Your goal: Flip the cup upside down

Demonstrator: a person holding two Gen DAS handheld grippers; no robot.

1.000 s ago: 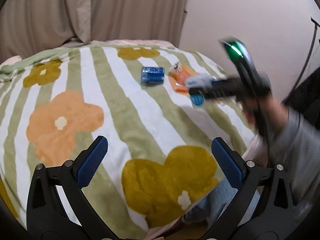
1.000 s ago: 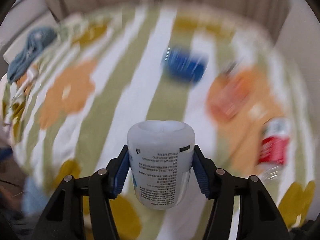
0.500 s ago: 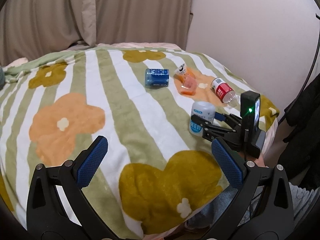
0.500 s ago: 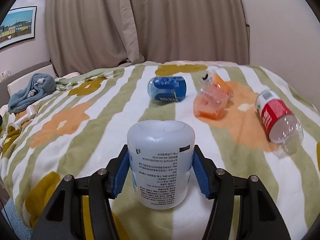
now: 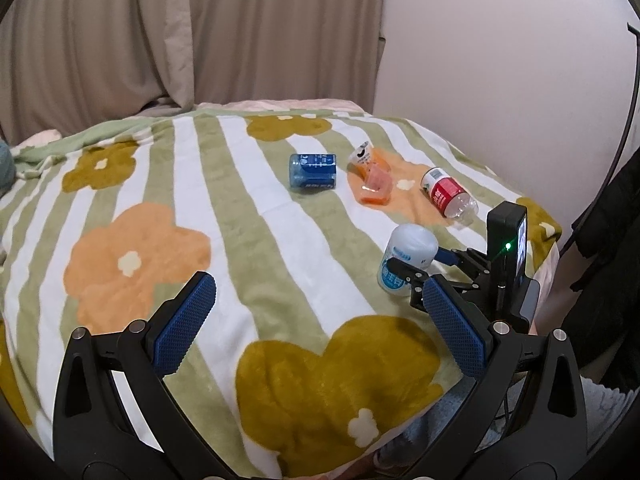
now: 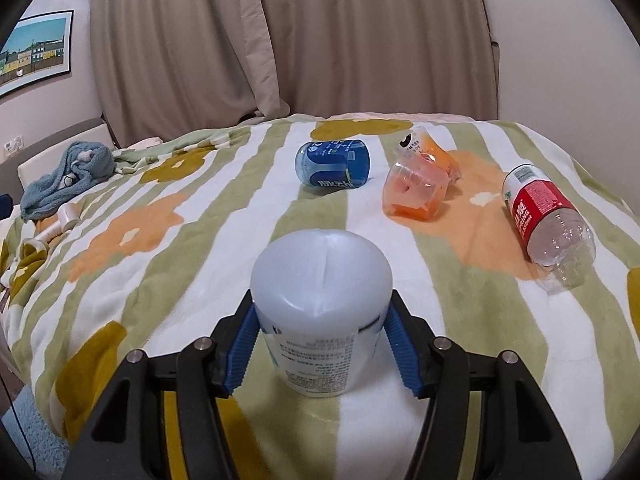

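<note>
A white plastic cup (image 6: 322, 312) with a printed label stands upside down, closed base up, on the flowered blanket (image 6: 160, 264). My right gripper (image 6: 322, 354) has its blue pads against both sides of the cup. In the left wrist view the cup (image 5: 408, 258) stands near the bed's right edge with the right gripper (image 5: 420, 268) around it. My left gripper (image 5: 320, 328) is open and empty, hovering above the blanket's near part.
On the blanket behind the cup lie a blue can (image 6: 334, 163), a clear orange cup on its side (image 6: 416, 188) and a red-label plastic bottle (image 6: 548, 224). A blue towel (image 6: 64, 180) lies far left. Curtains and a wall stand behind the bed.
My right gripper swung the cup down from mid-air and set it upside down on the blanket near the right edge. The left gripper stayed open and nearly still.
</note>
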